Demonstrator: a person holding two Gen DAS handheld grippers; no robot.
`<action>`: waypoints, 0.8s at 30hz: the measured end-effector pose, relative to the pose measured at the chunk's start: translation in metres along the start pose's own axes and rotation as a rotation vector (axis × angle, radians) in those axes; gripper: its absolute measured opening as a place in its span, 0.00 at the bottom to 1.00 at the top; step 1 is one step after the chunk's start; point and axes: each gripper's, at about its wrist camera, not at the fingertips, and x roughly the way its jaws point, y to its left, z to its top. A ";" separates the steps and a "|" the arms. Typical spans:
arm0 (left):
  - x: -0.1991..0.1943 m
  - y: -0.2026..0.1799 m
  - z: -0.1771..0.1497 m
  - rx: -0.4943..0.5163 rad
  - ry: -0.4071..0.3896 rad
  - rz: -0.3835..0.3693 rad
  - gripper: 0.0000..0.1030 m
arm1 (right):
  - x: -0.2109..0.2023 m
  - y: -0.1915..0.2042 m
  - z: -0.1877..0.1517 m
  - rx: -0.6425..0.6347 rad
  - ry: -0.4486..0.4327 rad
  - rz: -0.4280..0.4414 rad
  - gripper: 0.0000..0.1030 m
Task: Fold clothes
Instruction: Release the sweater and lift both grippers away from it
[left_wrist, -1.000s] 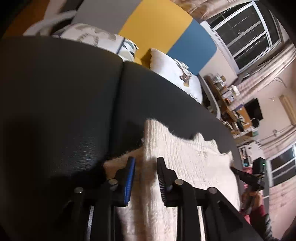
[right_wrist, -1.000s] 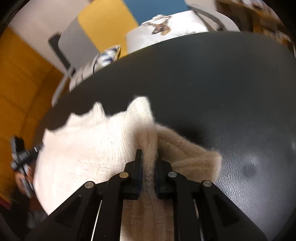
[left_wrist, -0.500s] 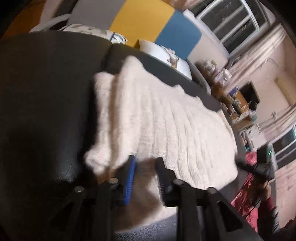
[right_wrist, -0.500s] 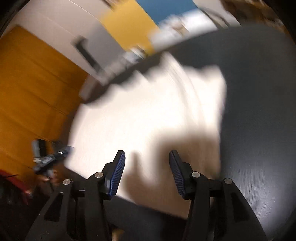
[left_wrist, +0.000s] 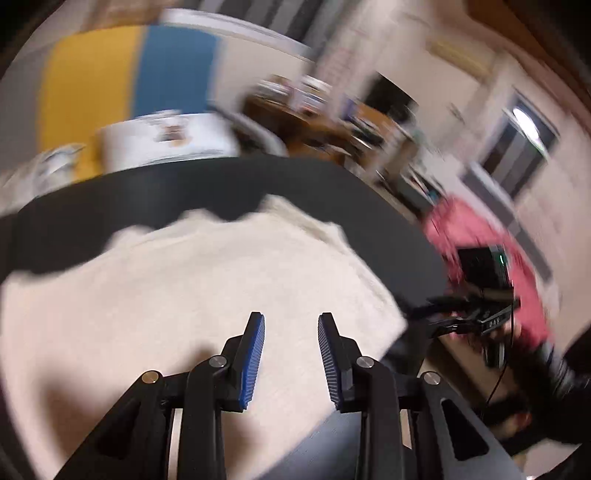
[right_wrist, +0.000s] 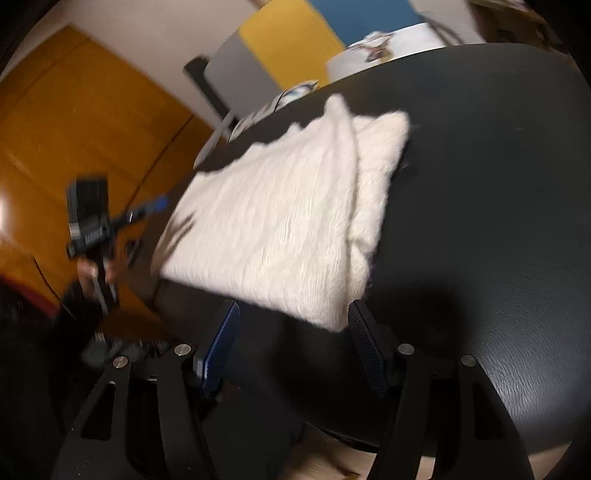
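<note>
Both fisheye views are dimly, warmly lit and heavily smeared by motion blur, edges bent; a soft shadow is cast, perhaps by a gripper, on the cream knitted sweater (left_wrist: 192, 295).

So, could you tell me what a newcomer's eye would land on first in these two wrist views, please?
The cream knitted sweater stands out first, lying folded on the black leather surface, with a narrower folded strip along its right edge. Next come the open blue-padded right tongs just short of its near edge, and the left tongs, also open, above the knit. Behind, a yellow and blue wall panel catches the eye.
</note>
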 end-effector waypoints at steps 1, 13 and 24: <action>0.016 -0.010 0.007 0.031 0.022 -0.005 0.29 | 0.003 -0.001 0.000 -0.008 0.003 0.009 0.63; 0.068 -0.027 0.025 0.092 0.087 -0.072 0.29 | 0.030 -0.018 0.042 -0.091 0.079 0.228 0.63; 0.088 -0.025 0.027 0.093 0.127 -0.117 0.29 | 0.027 -0.028 0.053 -0.108 0.205 0.314 0.65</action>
